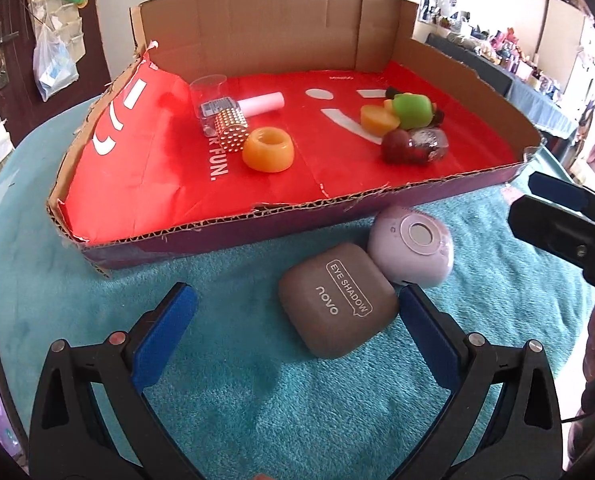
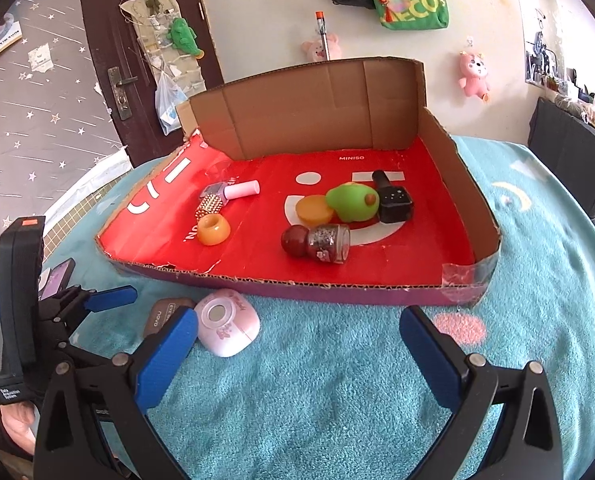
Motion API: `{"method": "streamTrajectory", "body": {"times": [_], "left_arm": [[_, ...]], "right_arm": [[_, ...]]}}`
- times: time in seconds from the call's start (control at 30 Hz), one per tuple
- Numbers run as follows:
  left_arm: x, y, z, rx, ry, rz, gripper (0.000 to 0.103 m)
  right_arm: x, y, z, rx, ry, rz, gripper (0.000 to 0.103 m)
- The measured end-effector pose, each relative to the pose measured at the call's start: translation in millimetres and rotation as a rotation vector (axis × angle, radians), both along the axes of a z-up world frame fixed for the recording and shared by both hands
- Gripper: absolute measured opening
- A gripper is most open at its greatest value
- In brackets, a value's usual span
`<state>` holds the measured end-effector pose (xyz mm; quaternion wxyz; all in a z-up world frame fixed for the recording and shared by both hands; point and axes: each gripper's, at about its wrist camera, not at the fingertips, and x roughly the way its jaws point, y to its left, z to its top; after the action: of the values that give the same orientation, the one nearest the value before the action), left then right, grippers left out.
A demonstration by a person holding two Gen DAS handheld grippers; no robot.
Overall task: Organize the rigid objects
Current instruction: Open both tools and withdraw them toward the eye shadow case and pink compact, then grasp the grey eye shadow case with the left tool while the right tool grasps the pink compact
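Hovering left gripper (image 1: 297,316) beside eyeshadow case (image 1: 335,300)

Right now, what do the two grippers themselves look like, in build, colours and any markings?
Both match. The left gripper and right gripper have black plastic frames with triangular cut-outs, silver rivets at the joints and blue pads lining both fingers. Seen from the right wrist, the left one carries a black upright housing with an orange patch on top and small white lettering I can't read reliably.
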<state>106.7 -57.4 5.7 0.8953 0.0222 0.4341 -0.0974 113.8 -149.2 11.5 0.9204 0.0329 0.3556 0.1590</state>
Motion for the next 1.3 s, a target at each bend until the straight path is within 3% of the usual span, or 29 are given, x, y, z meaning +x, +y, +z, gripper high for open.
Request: {"method": "streamTrajectory", "body": {"times": [0.57,1.1,1.3], "left_arm": [[-1,50,-3,-0.081,0.019,0.033,0.103],[-3,47,-3,-0.066,0.005,0.005,0.102],[0,46,-1,-0.078,0.013,-0.002,0.099]], "right_arm": [[7,28,-16,-0.053,0.025,0.039,0.103],[25,68,-34,-0.186,0.078,0.082,0.096],[26,50,-35,-0.149,0.105,0.032,0.095]]}}
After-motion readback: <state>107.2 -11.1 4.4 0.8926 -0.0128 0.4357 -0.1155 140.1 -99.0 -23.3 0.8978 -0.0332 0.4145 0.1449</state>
